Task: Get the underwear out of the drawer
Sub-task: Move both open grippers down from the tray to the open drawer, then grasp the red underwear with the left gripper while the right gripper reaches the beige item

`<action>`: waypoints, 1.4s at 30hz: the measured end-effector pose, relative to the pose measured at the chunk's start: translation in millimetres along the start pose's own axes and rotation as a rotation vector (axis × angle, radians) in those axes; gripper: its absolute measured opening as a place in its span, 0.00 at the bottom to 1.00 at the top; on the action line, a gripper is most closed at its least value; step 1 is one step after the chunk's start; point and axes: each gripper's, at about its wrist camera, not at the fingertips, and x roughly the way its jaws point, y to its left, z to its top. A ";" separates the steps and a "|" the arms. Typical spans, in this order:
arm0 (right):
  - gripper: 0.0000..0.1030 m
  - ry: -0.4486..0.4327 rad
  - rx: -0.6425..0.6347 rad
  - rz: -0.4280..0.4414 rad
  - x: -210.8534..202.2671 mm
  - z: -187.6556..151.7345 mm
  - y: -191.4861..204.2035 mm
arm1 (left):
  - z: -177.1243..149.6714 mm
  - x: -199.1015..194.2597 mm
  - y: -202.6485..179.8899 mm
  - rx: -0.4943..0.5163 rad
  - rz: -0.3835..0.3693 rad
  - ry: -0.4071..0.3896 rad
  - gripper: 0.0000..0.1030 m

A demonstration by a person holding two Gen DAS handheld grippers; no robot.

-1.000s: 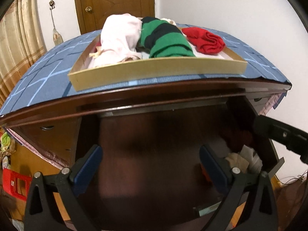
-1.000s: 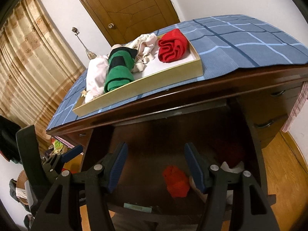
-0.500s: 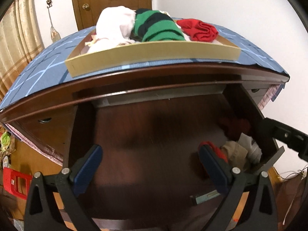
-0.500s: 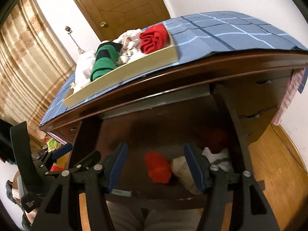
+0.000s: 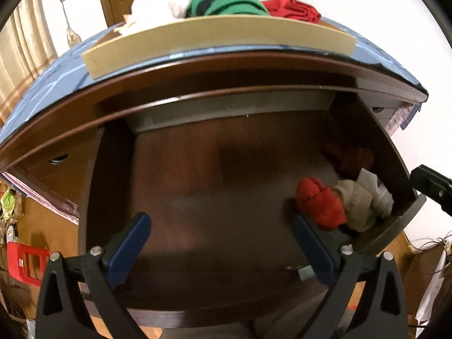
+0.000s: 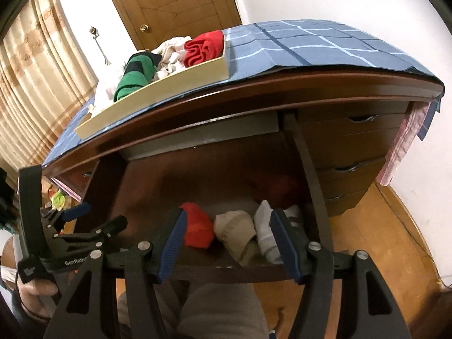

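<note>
Nearest to the cameras, the left gripper (image 5: 220, 244) and the right gripper (image 6: 227, 243) both hang over the front part of the open drawer (image 6: 197, 180), each with its blue pads spread apart and nothing between them.

Just beyond the right gripper, three rolled pieces of underwear lie in a row in the front right corner of the drawer: a red roll (image 6: 197, 226), then a beige roll (image 6: 237, 231) touching it, then a white roll (image 6: 265, 231) close to the right drawer wall. A darker red piece (image 5: 353, 158) lies further back along the same wall, in shadow and blurred. The rest of the drawer floor is bare dark wood.

Above the drawer, the desk top carries a blue checked cloth (image 6: 310, 45). On it stands a shallow beige tray (image 5: 226, 36) with a white bundle (image 5: 161, 2), a green and black striped roll (image 5: 226, 0) and a red folded piece (image 5: 293, 8).

Behind all is a wooden door (image 6: 175, 2), with a curtain (image 6: 34, 65) to its left.
</note>
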 end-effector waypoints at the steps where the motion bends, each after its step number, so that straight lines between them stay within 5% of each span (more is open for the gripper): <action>1: 0.62 0.002 -0.002 -0.004 0.9 0.2 -0.9 | -0.6 1.5 -2.0 0.006 -0.004 0.008 0.99; 12: 0.62 -0.081 0.038 -0.050 -12.0 18.6 -42.4 | 17.2 21.8 -21.3 0.026 -0.076 0.082 0.99; 23: 0.62 -0.091 0.103 -0.042 -8.0 30.1 -80.7 | 35.8 60.2 -58.5 0.034 -0.188 0.249 0.95; 28: 0.62 -0.083 0.102 -0.042 -2.5 30.8 -88.2 | 40.9 77.0 -67.1 0.016 -0.239 0.330 0.89; 35: 0.62 -0.073 0.111 -0.026 5.4 34.0 -93.4 | 43.3 100.6 -82.2 0.027 -0.213 0.419 0.82; 42: 0.62 -0.043 0.085 0.004 17.2 35.1 -87.3 | 40.2 107.8 -95.5 0.063 -0.226 0.446 0.58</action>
